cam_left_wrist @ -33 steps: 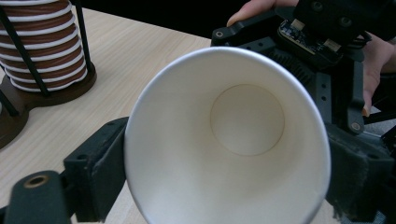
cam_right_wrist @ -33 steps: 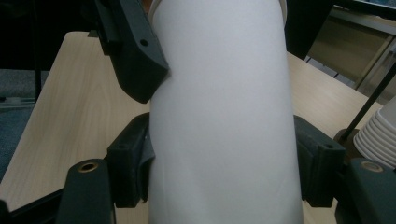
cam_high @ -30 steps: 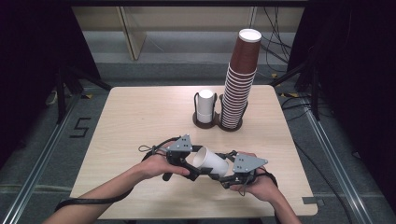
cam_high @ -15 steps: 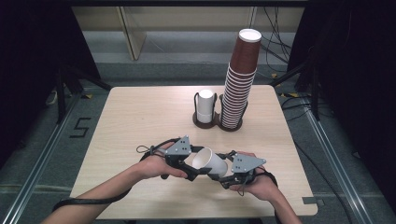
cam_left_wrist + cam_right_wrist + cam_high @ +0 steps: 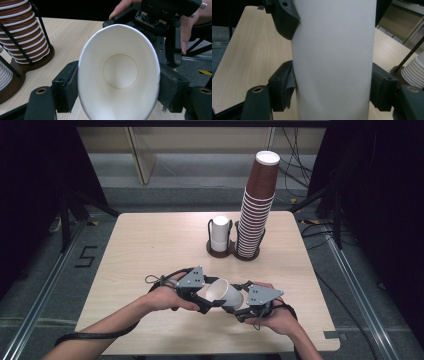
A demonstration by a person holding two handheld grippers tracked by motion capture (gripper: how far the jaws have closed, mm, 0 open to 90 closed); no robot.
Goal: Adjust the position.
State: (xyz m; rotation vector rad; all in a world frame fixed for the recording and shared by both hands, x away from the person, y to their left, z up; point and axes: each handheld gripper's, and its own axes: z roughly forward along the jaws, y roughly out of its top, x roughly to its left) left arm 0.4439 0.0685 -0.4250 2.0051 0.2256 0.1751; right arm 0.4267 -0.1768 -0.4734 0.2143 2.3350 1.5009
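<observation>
White cup (image 5: 223, 294) held above table, clamped by left gripper (image 5: 202, 296) and apparently right gripper (image 5: 240, 309); placement outstanding.

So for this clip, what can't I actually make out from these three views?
- High view: where the jaws meet the white cup is hidden by the grey plates on the left gripper and right gripper.
- Right gripper view: the cup's rim and base are cut off by the top and bottom edges.
- Left gripper view: the brown cup stack is cut by the top edge and the white stack by the left edge; cup counts are unreadable.
</observation>
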